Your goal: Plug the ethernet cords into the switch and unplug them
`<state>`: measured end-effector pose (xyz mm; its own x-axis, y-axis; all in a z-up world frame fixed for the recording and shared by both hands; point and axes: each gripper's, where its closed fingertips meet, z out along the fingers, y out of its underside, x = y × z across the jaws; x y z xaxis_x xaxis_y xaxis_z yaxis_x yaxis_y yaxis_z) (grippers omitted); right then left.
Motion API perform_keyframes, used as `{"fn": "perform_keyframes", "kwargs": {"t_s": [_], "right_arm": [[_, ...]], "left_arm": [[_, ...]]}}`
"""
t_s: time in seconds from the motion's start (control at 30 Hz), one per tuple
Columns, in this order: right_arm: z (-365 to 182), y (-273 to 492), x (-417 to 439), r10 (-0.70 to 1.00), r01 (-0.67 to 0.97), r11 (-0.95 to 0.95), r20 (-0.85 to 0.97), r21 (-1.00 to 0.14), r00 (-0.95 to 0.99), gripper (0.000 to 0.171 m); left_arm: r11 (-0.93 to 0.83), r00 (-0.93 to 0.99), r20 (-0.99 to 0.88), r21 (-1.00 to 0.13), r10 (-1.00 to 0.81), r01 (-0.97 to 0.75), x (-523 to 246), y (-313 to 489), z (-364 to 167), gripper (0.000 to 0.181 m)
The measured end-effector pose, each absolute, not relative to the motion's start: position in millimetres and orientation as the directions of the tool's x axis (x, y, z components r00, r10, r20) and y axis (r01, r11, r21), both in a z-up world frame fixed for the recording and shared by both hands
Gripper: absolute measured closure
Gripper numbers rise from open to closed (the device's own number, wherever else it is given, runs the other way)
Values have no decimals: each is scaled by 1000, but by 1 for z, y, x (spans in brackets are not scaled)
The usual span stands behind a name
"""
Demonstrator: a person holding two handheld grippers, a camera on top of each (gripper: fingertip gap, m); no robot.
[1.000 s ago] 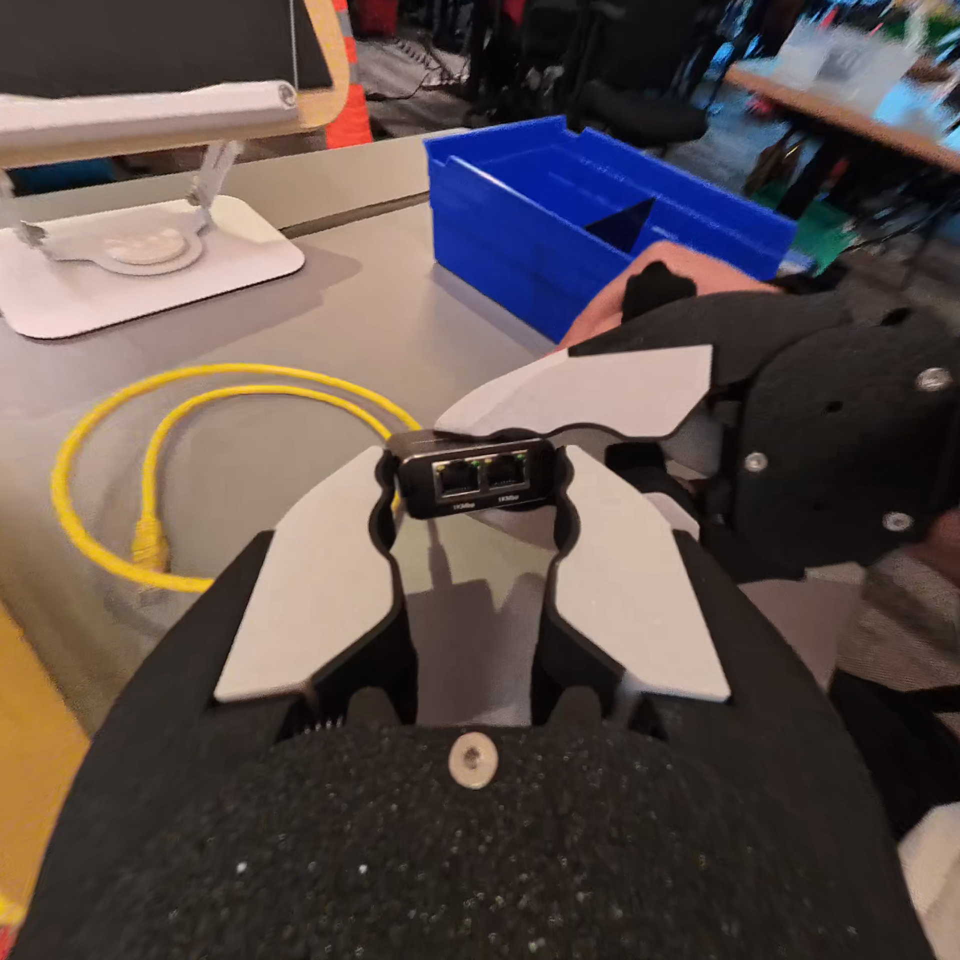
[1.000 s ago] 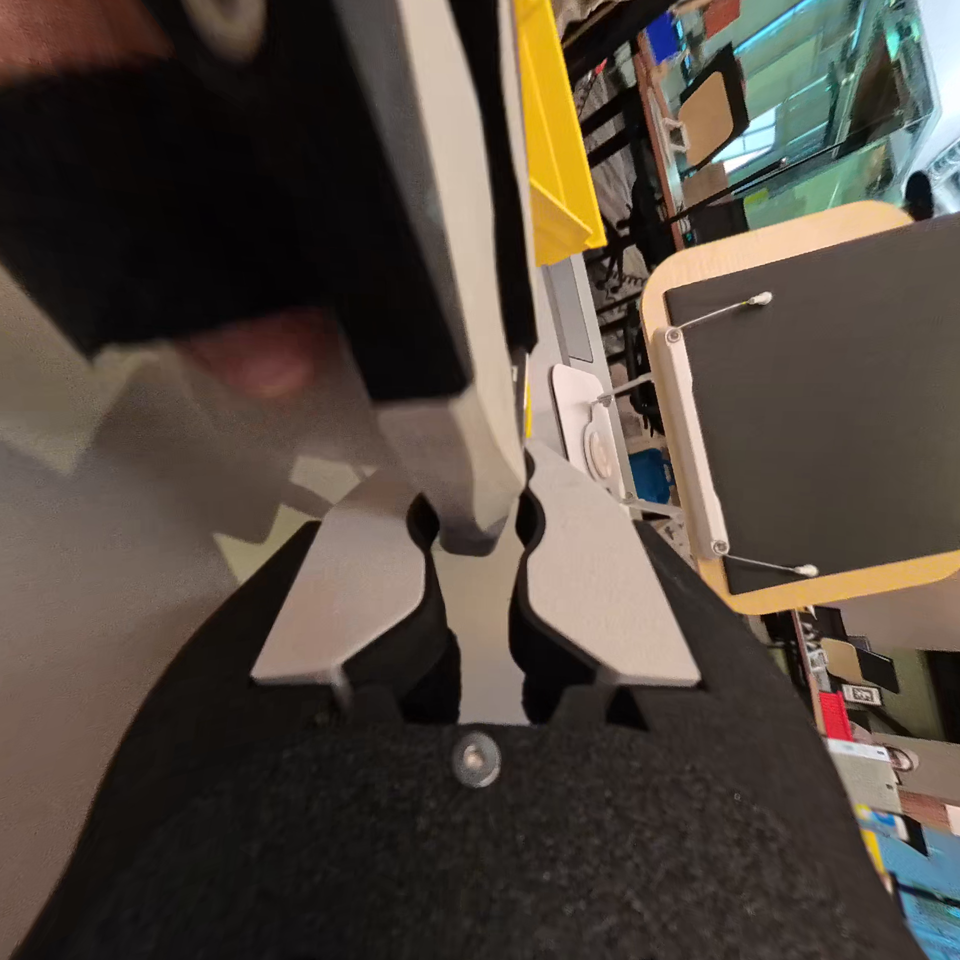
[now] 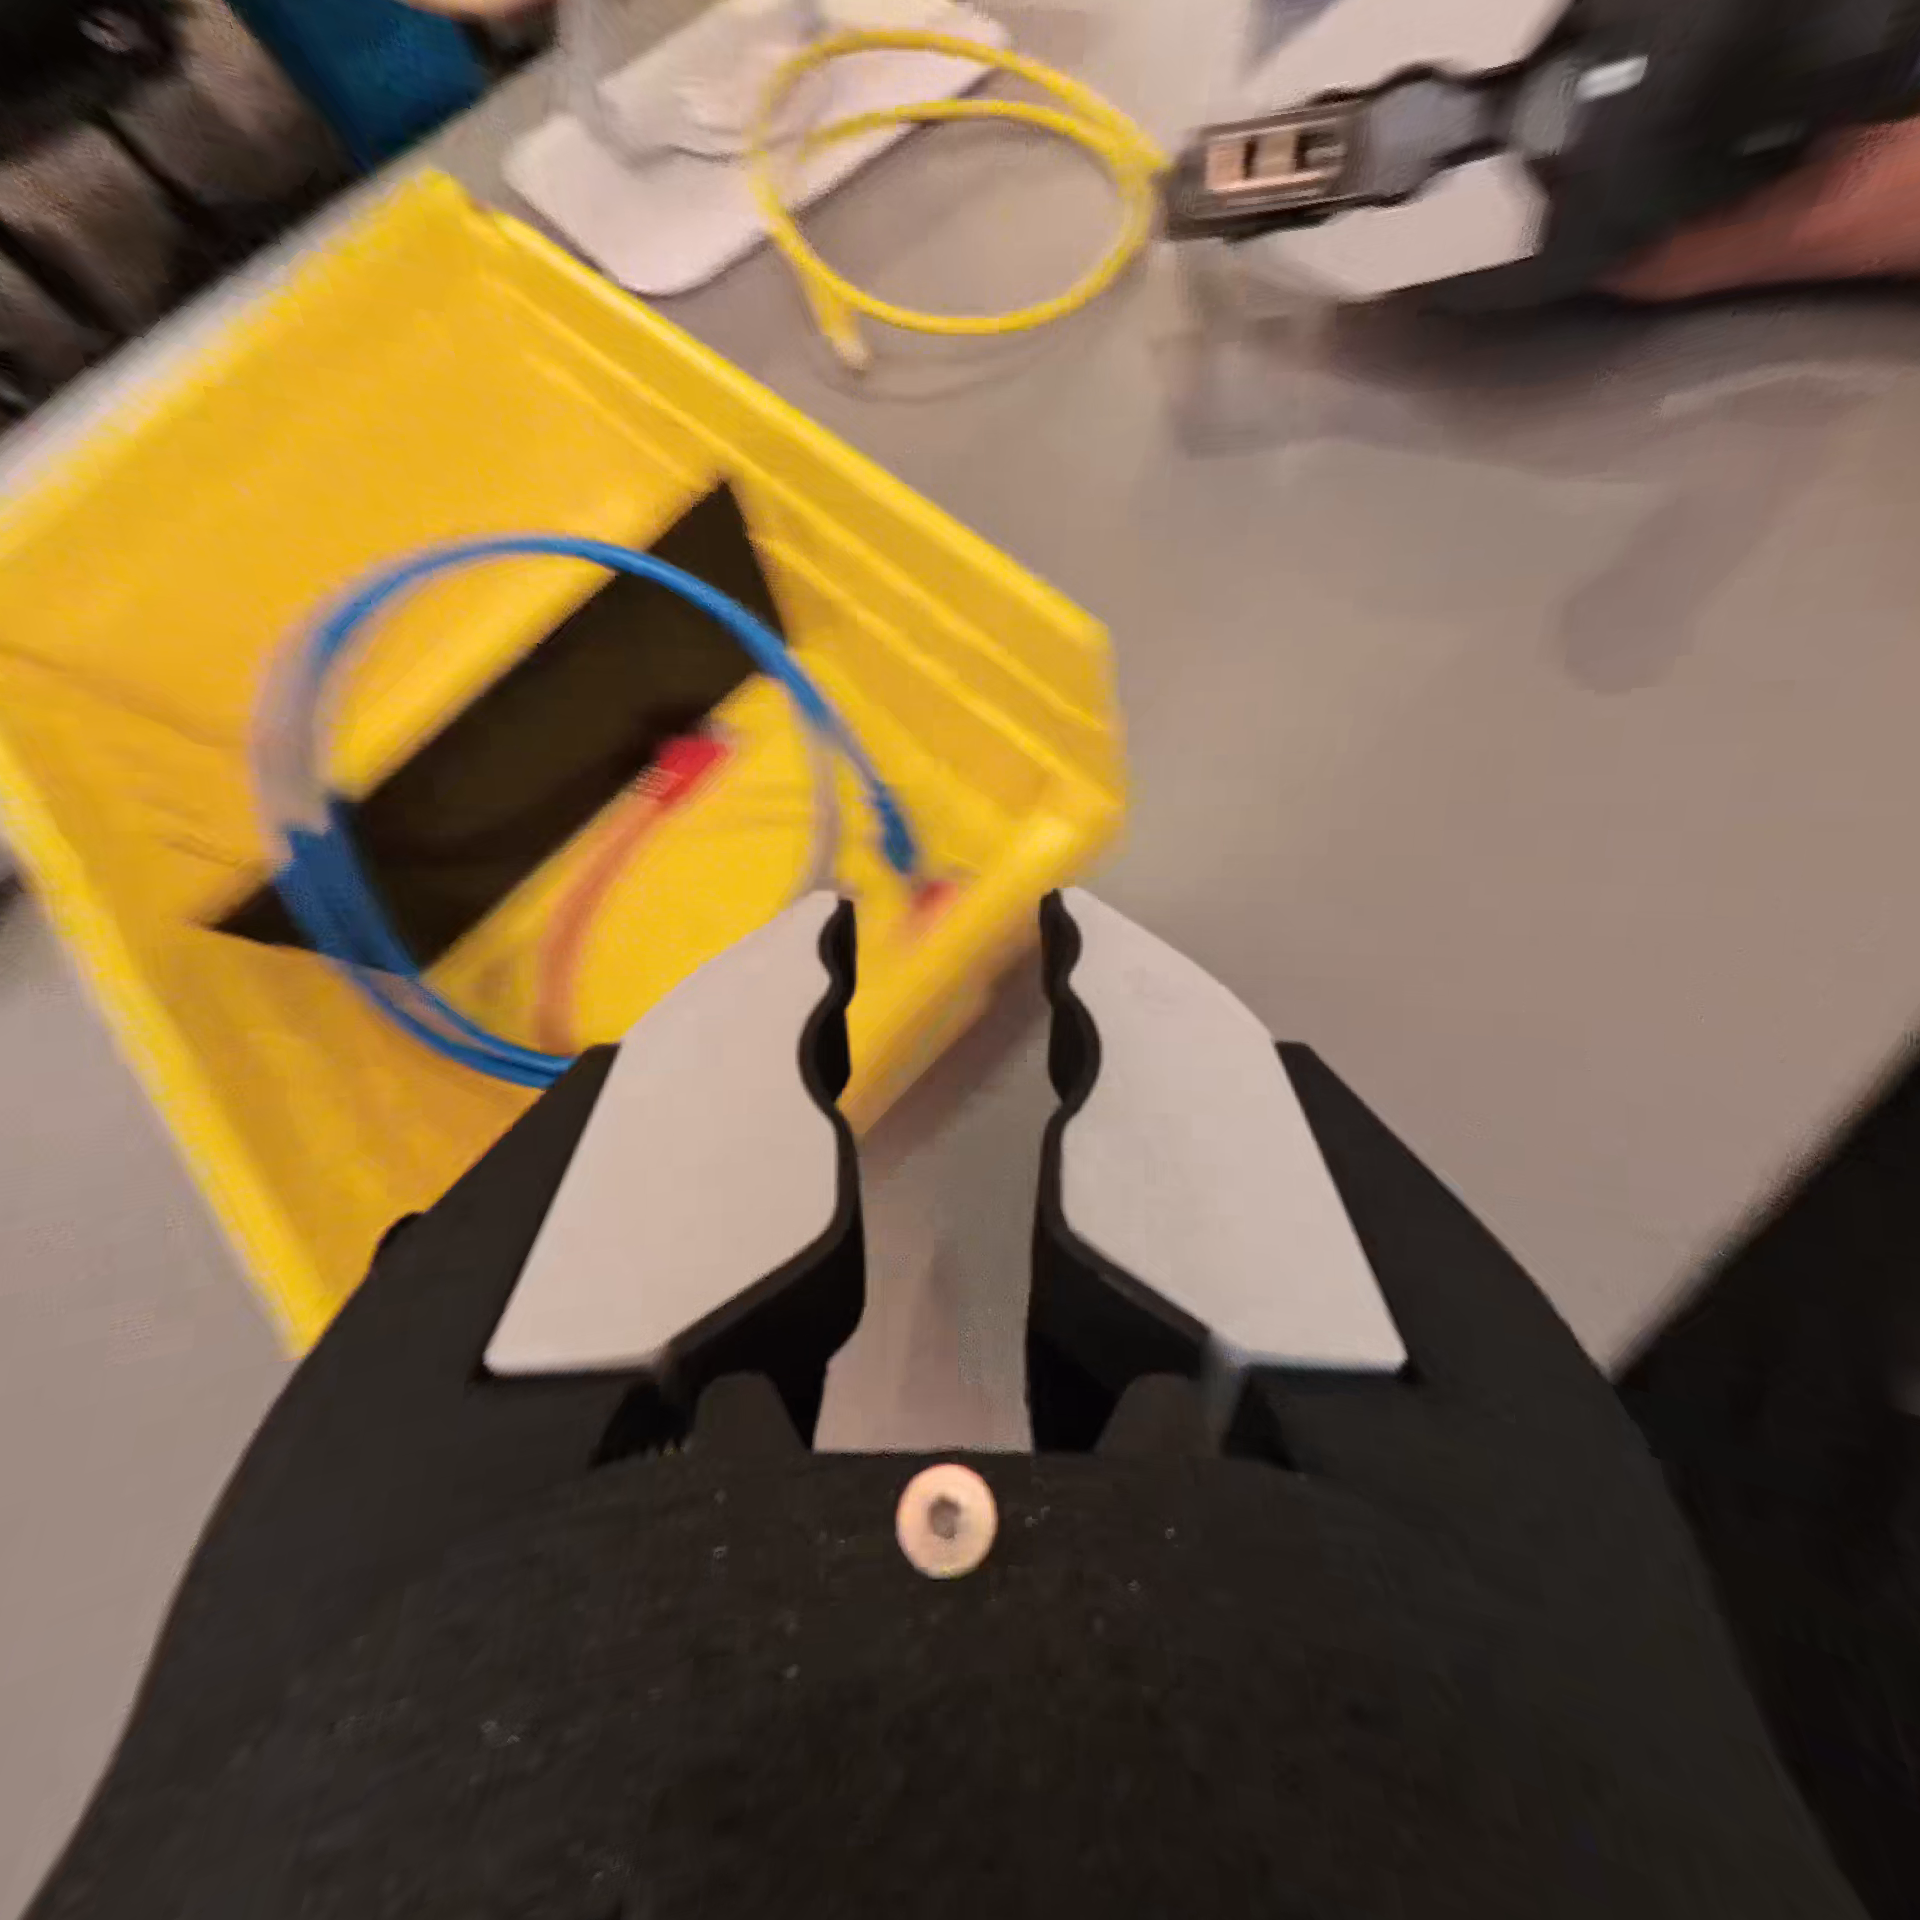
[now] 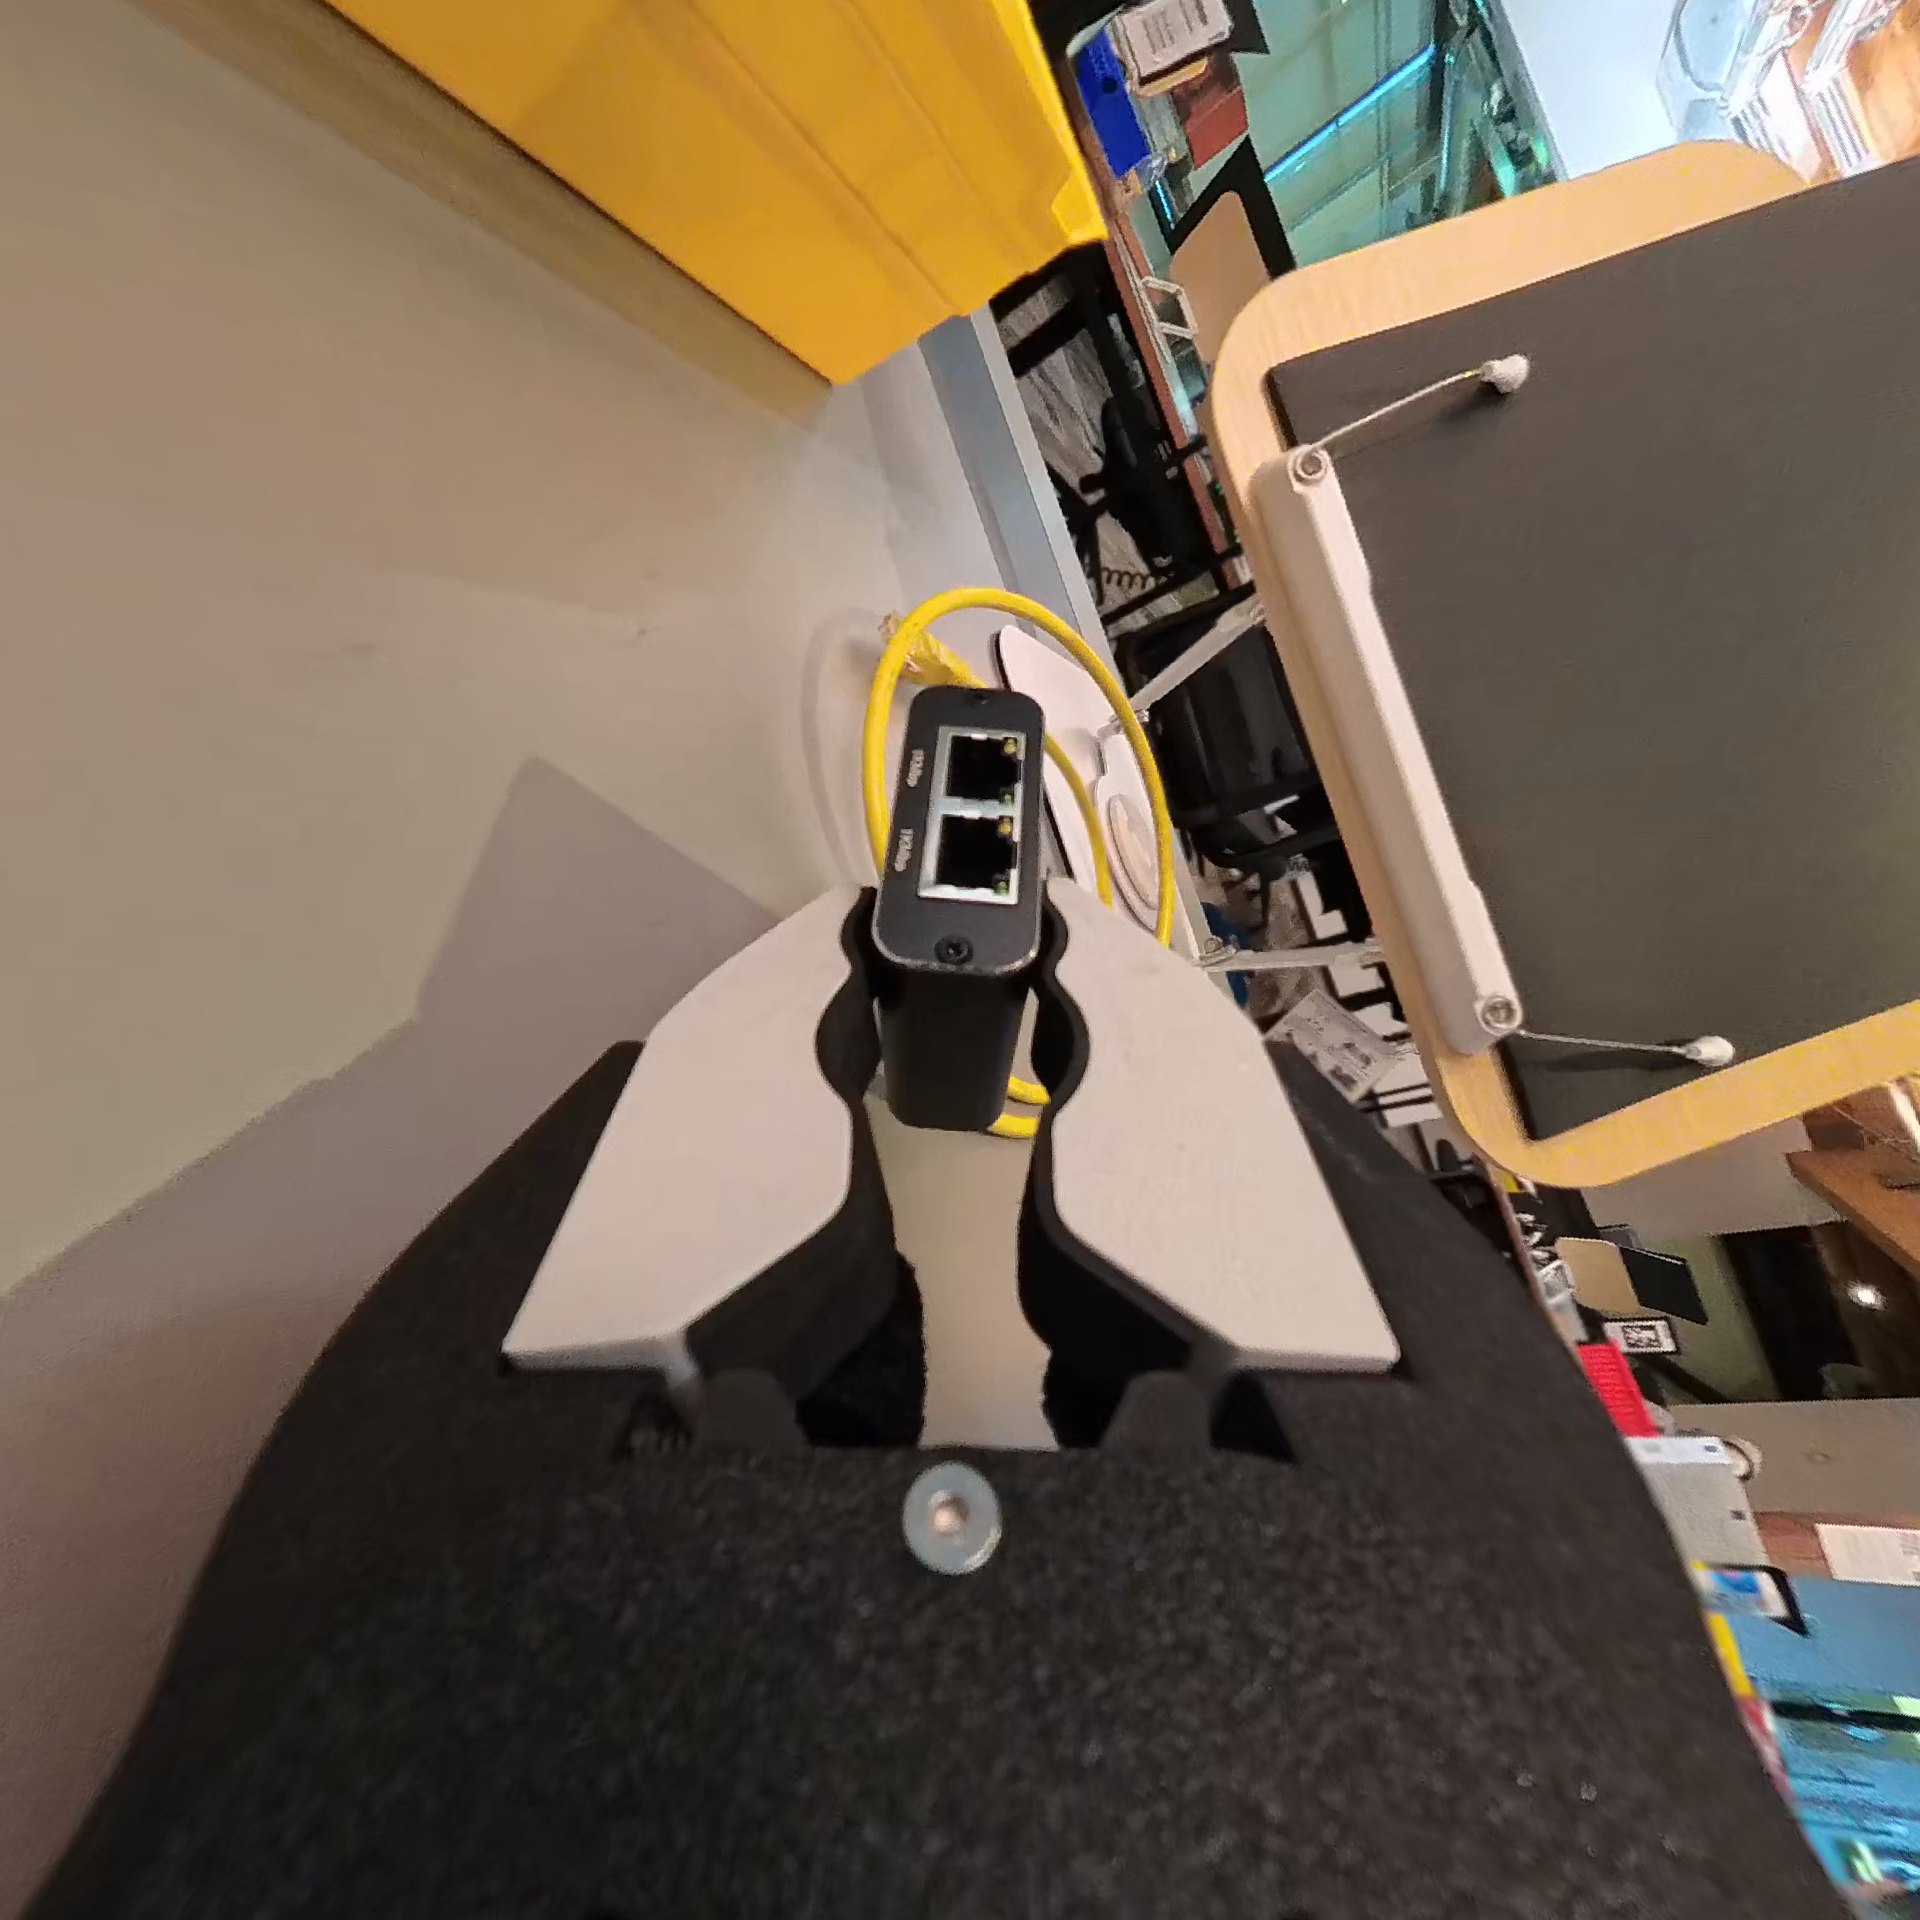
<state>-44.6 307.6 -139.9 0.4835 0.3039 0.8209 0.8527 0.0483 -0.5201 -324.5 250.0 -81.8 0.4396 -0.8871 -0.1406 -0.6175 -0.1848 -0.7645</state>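
Observation:
My right gripper (image 4: 954, 920) is shut on the small black switch (image 4: 961, 831), whose two empty ports face the camera. A yellow ethernet cord (image 4: 1132, 758) loops behind it on the table. In the left wrist view the switch (image 3: 1273, 166) shows far off at the top right, held by the other gripper, with the yellow cord (image 3: 935, 177) beside it. My left gripper (image 3: 945, 909) is open and empty, over the near corner of a yellow bin (image 3: 416, 416). The bin holds a coiled blue cord (image 3: 343, 914) and an orange-red cord (image 3: 665, 779).
The grey table (image 3: 1455, 727) carries a white stand base (image 3: 675, 135) at the back. In the right wrist view the yellow bin (image 4: 790, 156) is at the top and a dark board with a wooden rim (image 4: 1662, 623) on a white bracket stands at the right.
The switch has passed from my left gripper to my right gripper. My left gripper has let go, opened and swung over to the yellow bin.

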Motion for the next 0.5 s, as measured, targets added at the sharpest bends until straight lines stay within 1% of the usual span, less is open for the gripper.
{"fn": "perform_keyframes", "kwargs": {"t_s": [0.03, 0.07, 0.13, 0.17, 0.23, 0.3, 0.33, 0.37, 0.4, 0.47, 0.5], "right_arm": [[-139, 307, -44, 307, 844, 50, 812, -534, 496, 145], [-138, 307, -43, 310, 835, 49, 803, -548, 509, 144], [-137, 306, -41, 313, 822, 46, 790, -567, 527, 144], [-136, 306, -40, 315, 819, 46, 786, -572, 532, 144], [-136, 305, -38, 317, 812, 45, 779, -582, 541, 144], [-136, 303, -37, 322, 807, 42, 772, -589, 548, 144], [-137, 303, -37, 325, 806, 40, 770, -591, 549, 144], [-137, 303, -37, 327, 804, 38, 768, -593, 551, 144], [-137, 303, -37, 330, 803, 37, 766, -594, 552, 144], [-138, 303, -38, 335, 801, 37, 763, -597, 553, 144], [-138, 303, -38, 337, 799, 37, 760, -600, 555, 144]], "left_arm": [[-154, 430, -206, -731, -879, -664, -327, 280, -74, 145], [-131, 416, -280, -674, -865, -727, -331, 311, -70, 142], [-62, 337, -461, -514, -821, -856, -337, 370, -69, 137], [-17, 262, -515, -433, -816, -901, -335, 389, -72, 142], [47, 152, -556, -328, -817, -944, -327, 419, -83, 146], [54, 102, -539, -266, -836, -963, -321, 437, -96, 147], [54, 91, -528, -253, -845, -966, -319, 442, -100, 151], [57, 83, -518, -248, -852, -967, -317, 445, -103, 163], [66, 68, -509, -240, -858, -969, -316, 445, -105, 167], [57, 52, -504, -200, -862, -978, -321, 446, -104, 169], [21, 81, -512, -190, -855, -981, -326, 447, -99, 169]]}}
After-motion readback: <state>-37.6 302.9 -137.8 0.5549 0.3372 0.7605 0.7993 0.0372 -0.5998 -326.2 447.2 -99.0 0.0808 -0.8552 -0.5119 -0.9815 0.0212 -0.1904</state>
